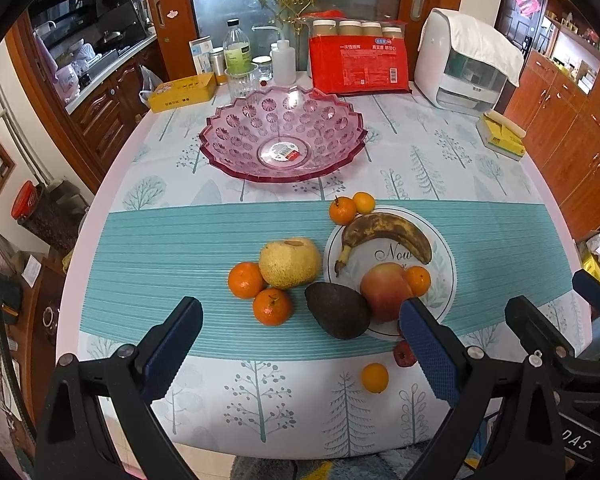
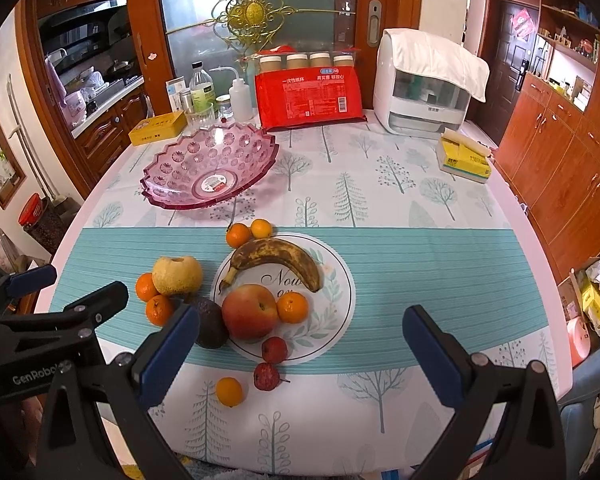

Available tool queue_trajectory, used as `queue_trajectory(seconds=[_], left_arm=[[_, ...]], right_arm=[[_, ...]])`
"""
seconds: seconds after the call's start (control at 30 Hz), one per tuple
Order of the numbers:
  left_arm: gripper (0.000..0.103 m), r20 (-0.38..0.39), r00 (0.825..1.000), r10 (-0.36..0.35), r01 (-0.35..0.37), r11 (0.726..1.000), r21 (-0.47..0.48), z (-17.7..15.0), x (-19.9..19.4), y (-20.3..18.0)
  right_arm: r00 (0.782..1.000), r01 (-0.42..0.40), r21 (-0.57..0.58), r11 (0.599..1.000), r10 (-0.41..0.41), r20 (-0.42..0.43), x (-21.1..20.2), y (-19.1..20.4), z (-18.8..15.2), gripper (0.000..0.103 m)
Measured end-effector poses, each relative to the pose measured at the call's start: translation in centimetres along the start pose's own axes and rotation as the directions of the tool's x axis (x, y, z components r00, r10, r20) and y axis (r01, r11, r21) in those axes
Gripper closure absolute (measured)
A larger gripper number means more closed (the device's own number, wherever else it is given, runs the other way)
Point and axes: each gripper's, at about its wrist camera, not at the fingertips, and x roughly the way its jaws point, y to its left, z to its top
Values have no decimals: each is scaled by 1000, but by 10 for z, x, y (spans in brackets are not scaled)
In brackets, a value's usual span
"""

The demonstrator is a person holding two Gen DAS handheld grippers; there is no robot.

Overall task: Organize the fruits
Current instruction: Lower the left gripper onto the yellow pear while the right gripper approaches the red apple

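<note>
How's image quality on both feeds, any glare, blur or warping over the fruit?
Left wrist view: sharp, even light, strong fisheye bending at the table edges; the left tongs partly hide the apple. Right wrist view: equally sharp, soft shadows, mild sheen on the pink bowl, dark vignette in the corners.

left gripper (image 1: 300,344): black plastic frame, 2 fingers, each faced with a blue pad (image 1: 168,350) with a fine knurled texture. round silver screws sit at the finger pivots, 2 per side on the near arms. right gripper (image 2: 300,350): same build, black angled arms, blue textured pads (image 2: 430,360), silver pivot screws. seen from the right wrist view, the left unit's side carries white "genrobo" lettering (image 2: 36,378) on black. seen from the left wrist view, the right unit's body shows white letters "das" (image 1: 576,442), partly cut off. arms have triangular cut-outs in the black frame.
</note>
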Motion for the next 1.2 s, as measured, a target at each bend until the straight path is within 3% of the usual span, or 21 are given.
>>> queue_trajectory(seconds=[0.4, 0.67, 0.93, 1.2], left_arm=[[5, -1, 998, -56, 56, 998, 16, -2, 5, 1], [4, -29, 999, -43, 44, 997, 59, -8, 30, 10], [4, -131, 990, -51, 45, 998, -48, -7, 73, 41], [4, -182, 982, -56, 32, 990, -135, 7, 114, 64]], right_arm=[[1000, 5, -2, 1000, -5, -8, 5, 2, -8, 1], [998, 8, -3, 1000, -8, -59, 29, -4, -14, 11], [991, -35, -34, 999, 30, -129, 61, 5, -17, 12], [971, -96, -8, 995, 92, -220, 101, 11, -19, 13]])
